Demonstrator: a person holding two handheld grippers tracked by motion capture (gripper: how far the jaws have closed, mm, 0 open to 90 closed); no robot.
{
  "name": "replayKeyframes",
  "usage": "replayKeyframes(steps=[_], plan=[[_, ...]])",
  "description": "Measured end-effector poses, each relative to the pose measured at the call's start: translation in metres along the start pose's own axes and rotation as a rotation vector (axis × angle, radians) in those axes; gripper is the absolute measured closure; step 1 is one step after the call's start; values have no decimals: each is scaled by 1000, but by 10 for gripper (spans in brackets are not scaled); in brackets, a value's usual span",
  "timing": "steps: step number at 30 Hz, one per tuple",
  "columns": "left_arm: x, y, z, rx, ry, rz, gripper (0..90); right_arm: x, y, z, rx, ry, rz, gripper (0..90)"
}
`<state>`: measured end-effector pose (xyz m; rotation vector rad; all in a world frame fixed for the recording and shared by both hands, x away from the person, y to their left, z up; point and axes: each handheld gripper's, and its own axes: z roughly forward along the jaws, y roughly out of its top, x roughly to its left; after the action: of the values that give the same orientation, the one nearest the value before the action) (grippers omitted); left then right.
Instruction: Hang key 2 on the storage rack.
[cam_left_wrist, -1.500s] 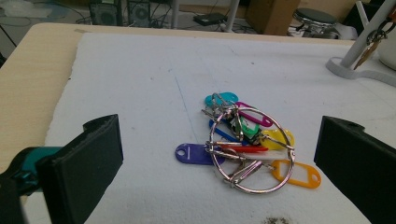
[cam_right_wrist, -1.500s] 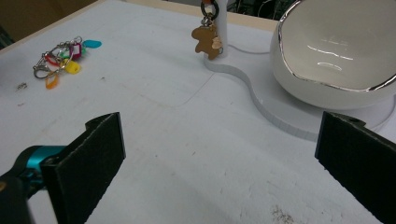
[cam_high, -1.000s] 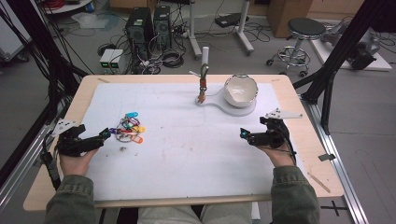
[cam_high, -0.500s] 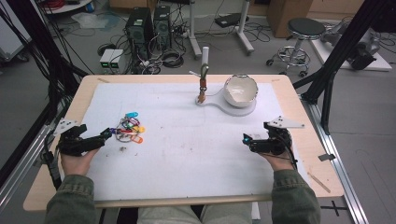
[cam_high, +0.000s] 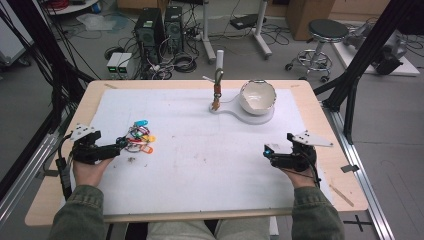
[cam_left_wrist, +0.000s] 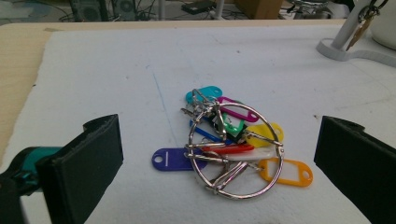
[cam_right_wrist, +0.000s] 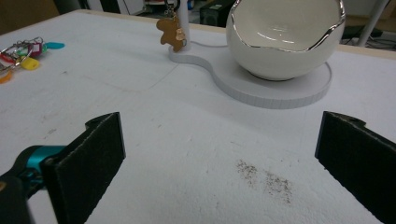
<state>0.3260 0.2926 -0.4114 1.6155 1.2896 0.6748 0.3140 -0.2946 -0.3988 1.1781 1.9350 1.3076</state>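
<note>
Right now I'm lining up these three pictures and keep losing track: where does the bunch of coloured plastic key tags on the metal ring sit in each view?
High view: bunch of coloured key tags at left, just ahead of the left gripper.
Left gripper view: centre, between the open fingers.
Right gripper view: far left edge.
Shared landmark: white eggshell-shaped bowl on its white base.

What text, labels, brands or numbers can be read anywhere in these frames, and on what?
None can be read.
The key tags on the ring have label windows that look blank.
The white bowl and its stand show no marking.
The computer towers on the floor are too small and blurred to show any brand.
</note>
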Motion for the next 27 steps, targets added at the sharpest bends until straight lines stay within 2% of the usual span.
replayKeyframes(steps=[3,5,6,10,13,15,16,20,23,27], plan=[[0,1,3,3,-1,6,17,-1,-2,-4,-14,-4,12,7],[-1,4,8,19,9,12,17,-2,-4,-5,-20,-15,14,7],[-2,6,11,30,9,25,17,-2,-4,-5,-19,-13,17,7],[-6,10,20,44,2,32,17,-3,-5,-6,-25,-21,23,7],[-9,13,25,64,-18,24,17,-5,-6,-7,-29,-20,24,7],[-11,15,29,72,-56,-16,17,-5,-6,-7,-22,-16,30,7],[-12,17,31,79,-61,-18,17,-5,-7,-6,-21,-16,27,7],[-21,23,38,104,-86,-11,17,-4,-7,-6,-23,-8,24,7],[-27,26,45,135,-94,12,17,-3,-6,-5,-24,-8,21,7],[-32,25,54,174,-108,11,18,-3,-6,-5,-25,-3,17,7]])
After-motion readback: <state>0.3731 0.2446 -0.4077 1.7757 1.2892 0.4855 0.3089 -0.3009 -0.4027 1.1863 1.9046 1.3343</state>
